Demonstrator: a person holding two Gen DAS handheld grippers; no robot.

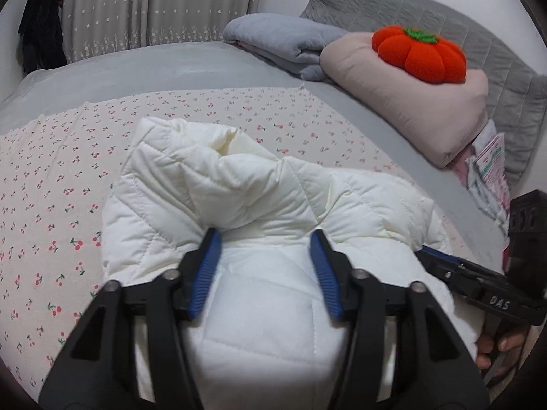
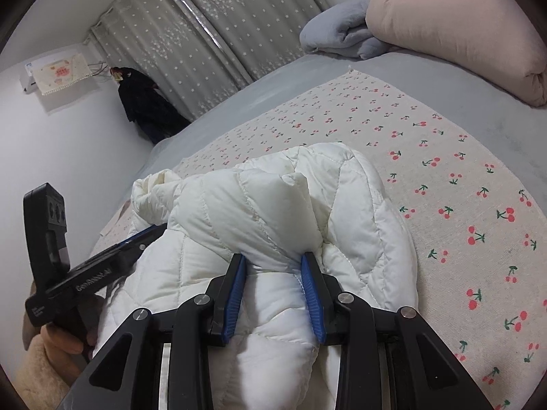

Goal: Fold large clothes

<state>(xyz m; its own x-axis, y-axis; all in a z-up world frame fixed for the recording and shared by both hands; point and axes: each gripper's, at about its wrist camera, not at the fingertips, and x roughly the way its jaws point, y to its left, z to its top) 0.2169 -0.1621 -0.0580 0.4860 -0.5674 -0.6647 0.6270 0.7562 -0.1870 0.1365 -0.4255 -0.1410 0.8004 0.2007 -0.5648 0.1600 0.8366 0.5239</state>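
Blue fingers (image 1: 213, 256) of the left gripper (image 1: 266, 239) stand wide apart, with a puffy fold of the white jacket (image 1: 239, 191) bulging between them. Both pads touch the cloth at the tips, but I cannot tell if they are squeezing it or just resting there. The right gripper (image 2: 273, 263) has its blue fingers (image 2: 311, 290) closer together, and a bunched ridge of the same jacket is pinched between them.

The white jacket is quilted and soft. It lies in a rumpled heap on the near part of the cherry sheet (image 1: 51, 205), which is spread over the grey bed (image 1: 154, 65). One part of the jacket sticks up toward the far side like a little hill.

In the left camera view, the right gripper (image 1: 441, 261) comes in from the right edge, its tip tucked at the jacket's right side, and a hand (image 1: 502, 348) holds its handle. In the right camera view, the left gripper (image 2: 150, 232) comes in from the left, touching the jacket's left side, and a hand (image 2: 61, 341) with a fuzzy sleeve holds it.

Far to the right on the bed sits a folded pink quilt (image 1: 410, 95) with an orange pumpkin toy (image 1: 418, 54) on top. Just beside it, to the left, is a folded grey blanket (image 1: 283, 41). Grey curtains (image 1: 154, 3) with small white stars hang behind the bed, and a dark coat (image 1: 41, 30) hangs at the far left.
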